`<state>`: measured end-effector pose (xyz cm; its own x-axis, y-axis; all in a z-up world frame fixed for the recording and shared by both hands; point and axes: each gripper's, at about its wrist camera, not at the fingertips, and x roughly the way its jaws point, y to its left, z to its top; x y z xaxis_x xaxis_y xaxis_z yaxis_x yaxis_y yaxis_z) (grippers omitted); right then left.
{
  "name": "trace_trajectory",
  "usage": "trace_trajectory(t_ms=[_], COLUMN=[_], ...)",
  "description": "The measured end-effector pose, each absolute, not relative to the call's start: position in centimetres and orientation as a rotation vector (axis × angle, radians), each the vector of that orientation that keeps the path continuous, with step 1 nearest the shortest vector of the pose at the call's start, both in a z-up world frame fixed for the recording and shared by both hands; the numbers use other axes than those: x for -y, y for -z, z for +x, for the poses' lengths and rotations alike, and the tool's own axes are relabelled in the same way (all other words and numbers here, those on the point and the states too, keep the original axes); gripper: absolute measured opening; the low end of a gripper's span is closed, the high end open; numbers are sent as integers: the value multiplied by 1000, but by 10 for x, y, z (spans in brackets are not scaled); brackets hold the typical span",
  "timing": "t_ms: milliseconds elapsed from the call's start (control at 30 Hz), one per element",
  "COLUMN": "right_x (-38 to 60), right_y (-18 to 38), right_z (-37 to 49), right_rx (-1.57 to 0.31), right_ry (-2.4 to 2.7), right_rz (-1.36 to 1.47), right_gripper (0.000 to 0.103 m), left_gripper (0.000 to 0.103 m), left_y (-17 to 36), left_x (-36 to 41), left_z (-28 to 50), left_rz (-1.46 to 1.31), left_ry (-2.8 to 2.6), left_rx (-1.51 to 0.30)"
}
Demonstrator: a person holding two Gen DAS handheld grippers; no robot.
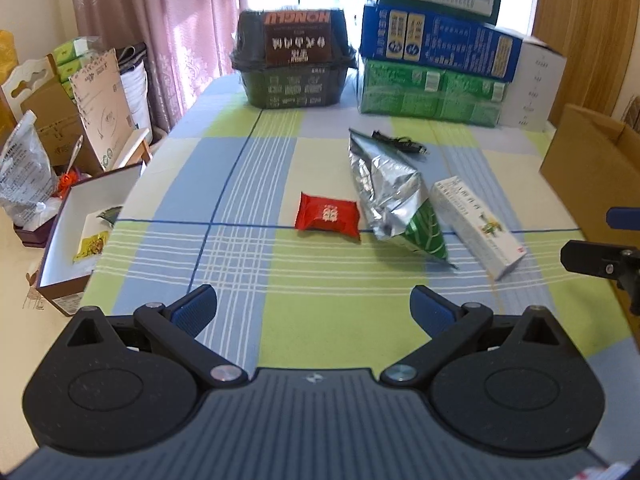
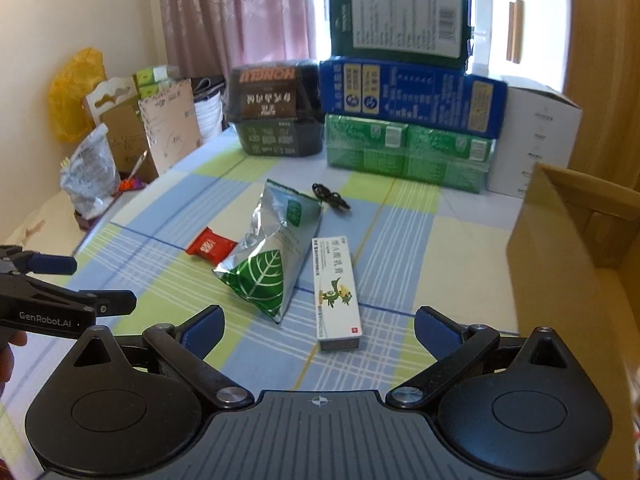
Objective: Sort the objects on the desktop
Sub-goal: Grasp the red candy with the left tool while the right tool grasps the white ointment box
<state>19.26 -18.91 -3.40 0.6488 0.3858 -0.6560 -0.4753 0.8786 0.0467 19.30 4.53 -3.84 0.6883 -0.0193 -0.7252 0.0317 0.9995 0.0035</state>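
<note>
White medicine box (image 2: 338, 292) lies on the checked desk (image 2: 400, 240), its long axis running straight away from the right hand-held gripper (image 2: 318, 330), whose jaws stand apart and empty just short of it. Left hand-held gripper (image 1: 314, 308), also apart, is farther off.

On the counter (image 2: 400, 240), four small things lie in a loose row near the middle: a small packet (image 2: 211, 246) at the left, a foil bag (image 2: 266, 256) just right of it, and a long carton (image 2: 337, 286) right of the bag. Behind the bag lies a coiled cable (image 2: 330, 197). At the counter's far edge stands a lidded tub (image 2: 276, 114), with a stack of boxes (image 2: 408, 92) to its right. An open cardboard box (image 2: 576, 240) stands at the right edge. Off the counter's left side sits an open tray box (image 1: 72, 232), lower than the counter.
</note>
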Motion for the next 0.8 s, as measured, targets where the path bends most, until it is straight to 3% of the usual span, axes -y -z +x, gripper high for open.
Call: trace_trajectory(t_ms=[300, 800], right_x=[184, 177], right_y=[74, 99], right_z=[222, 259], right_rx=[-756, -819], right_ry=[-489, -518], right_rz=[-149, -139], right_gripper=[76, 62], left_gripper=[100, 96], left_y=[67, 89], left_x=[-42, -39], left_z=[233, 281], left_rz=[112, 133], left_ry=[39, 93], left_rx=[-763, -757])
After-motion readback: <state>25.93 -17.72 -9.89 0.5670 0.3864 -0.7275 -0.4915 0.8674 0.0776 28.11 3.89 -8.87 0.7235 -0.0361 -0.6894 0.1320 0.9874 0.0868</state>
